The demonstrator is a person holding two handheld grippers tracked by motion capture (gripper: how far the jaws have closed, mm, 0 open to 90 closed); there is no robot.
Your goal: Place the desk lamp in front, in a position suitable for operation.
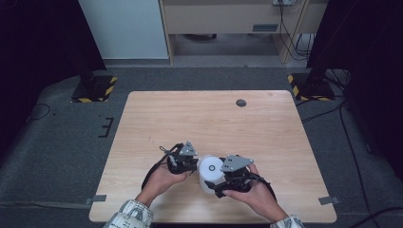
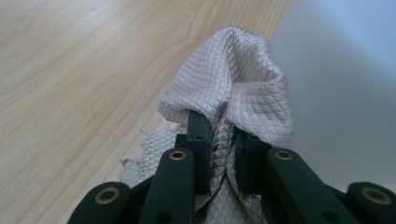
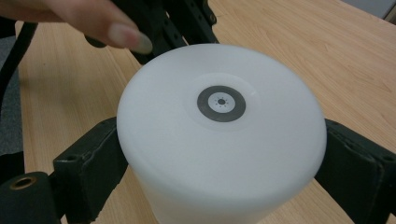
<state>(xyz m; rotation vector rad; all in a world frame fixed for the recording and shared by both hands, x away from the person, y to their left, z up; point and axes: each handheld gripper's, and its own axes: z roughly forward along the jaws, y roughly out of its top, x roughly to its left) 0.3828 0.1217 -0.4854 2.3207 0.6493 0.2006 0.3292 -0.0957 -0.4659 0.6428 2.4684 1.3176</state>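
A white frosted plastic cup (image 1: 210, 173) stands upside down near the table's front edge, its round base with a grey ring mark (image 3: 221, 103) facing up. My right gripper (image 1: 223, 183) is shut on the cup, one black pad (image 3: 91, 165) on each side of its wall. My left gripper (image 2: 223, 140) is shut on a bunched grey quilted cloth (image 2: 238, 88), held right against the cup's white wall (image 2: 341, 84). In the high view the left gripper (image 1: 190, 164) sits just left of the cup, touching it.
The light wooden table (image 1: 209, 118) has a small dark round disc (image 1: 241, 102) near its far edge. A person's fingertip (image 3: 126, 37) and the left gripper's black body (image 3: 177, 21) lie just behind the cup. Dark stands and cables ring the table on the floor.
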